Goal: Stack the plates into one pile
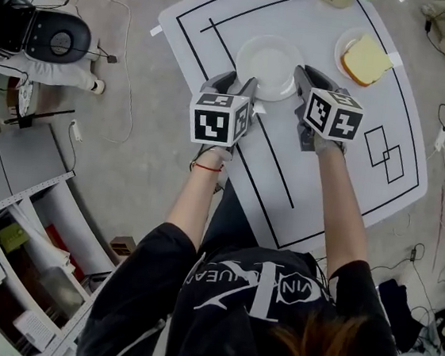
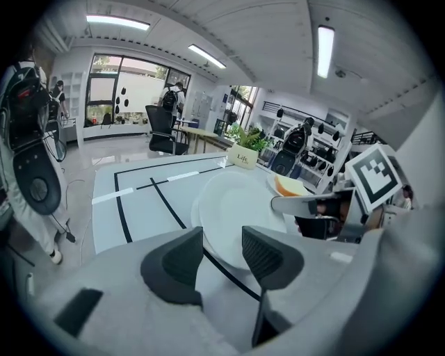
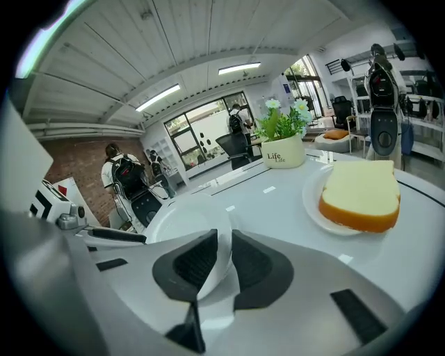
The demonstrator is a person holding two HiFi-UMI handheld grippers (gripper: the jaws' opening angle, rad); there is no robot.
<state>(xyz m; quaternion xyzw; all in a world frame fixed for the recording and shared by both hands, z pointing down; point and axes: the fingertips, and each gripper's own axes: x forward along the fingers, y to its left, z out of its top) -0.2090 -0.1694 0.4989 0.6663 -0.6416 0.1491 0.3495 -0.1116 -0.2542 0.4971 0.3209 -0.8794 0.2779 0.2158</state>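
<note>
Plates were mid-stack: our right gripper [image 3: 221, 256] had its jaws pinched on the near rim of the white plate [image 3: 177, 226], while our left gripper [image 2: 221, 252] stood with jaws apart and empty, just short of that plate's edge. Under it we made out what looked like a lower plate [image 2: 197, 214]. We judged the next move to be releasing the rim squarely, then fetching the side plate [image 1: 348, 42], though the yellow block [image 1: 367, 60] on it stood in the way. Beyond, a flower pot [image 3: 281, 149] sat on the table [image 1: 343, 171]

Part of plate [image 1: 269, 63] rim behind right gripper [image 1: 303, 76]
</note>
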